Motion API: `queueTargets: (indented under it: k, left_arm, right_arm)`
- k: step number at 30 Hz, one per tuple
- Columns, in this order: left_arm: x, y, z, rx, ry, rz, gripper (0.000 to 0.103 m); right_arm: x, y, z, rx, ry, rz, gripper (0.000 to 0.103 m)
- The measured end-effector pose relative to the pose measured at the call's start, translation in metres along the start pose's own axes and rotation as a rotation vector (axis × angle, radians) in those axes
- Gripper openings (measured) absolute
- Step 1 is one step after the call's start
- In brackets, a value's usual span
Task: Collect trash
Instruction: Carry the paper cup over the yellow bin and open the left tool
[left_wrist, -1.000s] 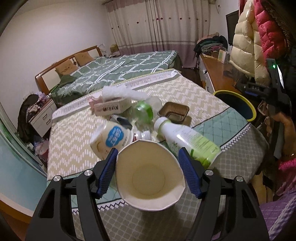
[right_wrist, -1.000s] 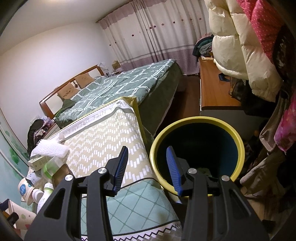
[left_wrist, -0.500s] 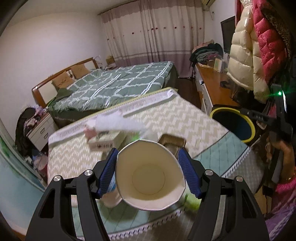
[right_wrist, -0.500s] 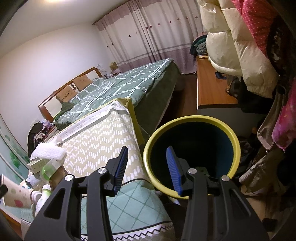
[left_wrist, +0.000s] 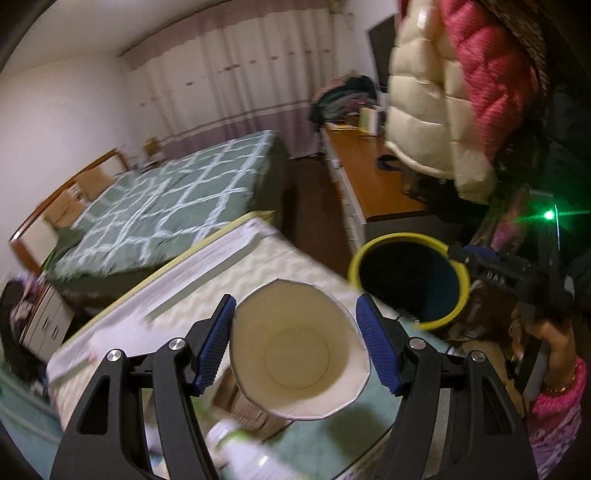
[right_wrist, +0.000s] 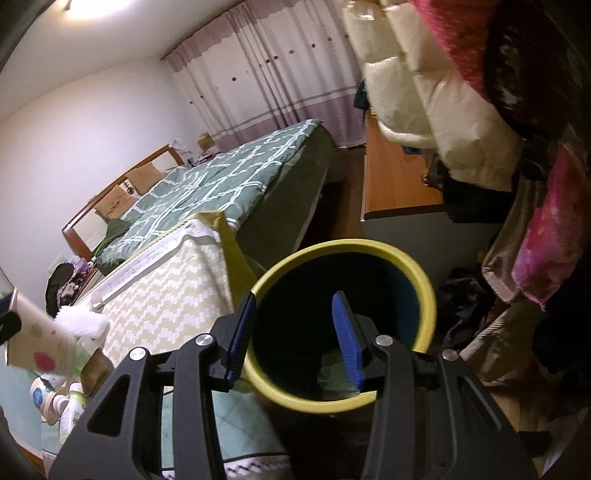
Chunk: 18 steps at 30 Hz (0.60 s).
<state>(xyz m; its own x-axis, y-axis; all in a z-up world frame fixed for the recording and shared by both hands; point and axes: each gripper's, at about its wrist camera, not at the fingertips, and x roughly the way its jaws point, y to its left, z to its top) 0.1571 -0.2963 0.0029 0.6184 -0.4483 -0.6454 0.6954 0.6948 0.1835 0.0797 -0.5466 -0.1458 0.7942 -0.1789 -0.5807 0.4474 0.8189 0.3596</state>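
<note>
Carrying a paper cup (left_wrist: 299, 350) clamped in the left gripper (left_wrist: 297, 349), mouth toward camera; yellow-rimmed trash bin (left_wrist: 408, 280) lies ahead-right of the cup; right gripper (right_wrist: 293, 336) hangs open, empty, above the bin

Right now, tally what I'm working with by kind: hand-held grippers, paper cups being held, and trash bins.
Hand-held grippers: 2 (left hand-held gripper, right hand-held gripper)
Paper cup, held by the left one: 1
Yellow-rimmed trash bin: 1
Total: 4
</note>
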Motion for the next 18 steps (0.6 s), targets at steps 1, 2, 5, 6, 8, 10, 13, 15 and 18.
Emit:
queueTargets:
  k: [1,2,5,6,8,10,13,15,18]
  left_arm:
    - [0.009,-0.009,0.011,0.018,0.000,-0.021,0.067]
    - [0.016,-0.017,0.019,0.031,0.001,-0.039,0.067]
    - [0.046,-0.044,0.045,0.062,0.012,-0.106,0.067]
    - [0.057,-0.051,0.052,0.064,0.022,-0.130,0.067]
    - [0.084,-0.069,0.064,0.064,0.052,-0.178,0.067]
    - [0.108,-0.085,0.071,0.069,0.086,-0.216,0.067]
    - [0.139,-0.108,0.079,0.084,0.114,-0.243,0.067]
    - [0.154,-0.119,0.084,0.083,0.119,-0.246,0.075]
    - [0.167,-0.126,0.087,0.067,0.124,-0.237,0.084]
  right_arm:
    - [-0.001,-0.005,0.002,0.003,-0.001,-0.006,0.041]
    - [-0.002,-0.008,0.003,0.003,-0.003,-0.012,0.042]
    - [-0.006,-0.018,0.005,0.005,-0.009,-0.032,0.042]
    - [-0.007,-0.021,0.006,0.005,-0.011,-0.037,0.042]
    - [-0.009,-0.027,0.007,0.010,-0.013,-0.045,0.042]
    - [-0.011,-0.035,0.007,0.018,-0.016,-0.054,0.042]
    - [-0.015,-0.046,0.007,0.029,-0.023,-0.077,0.042]
    - [-0.017,-0.050,0.005,0.032,-0.022,-0.090,0.042]
    - [-0.019,-0.052,0.003,0.029,-0.017,-0.100,0.042]
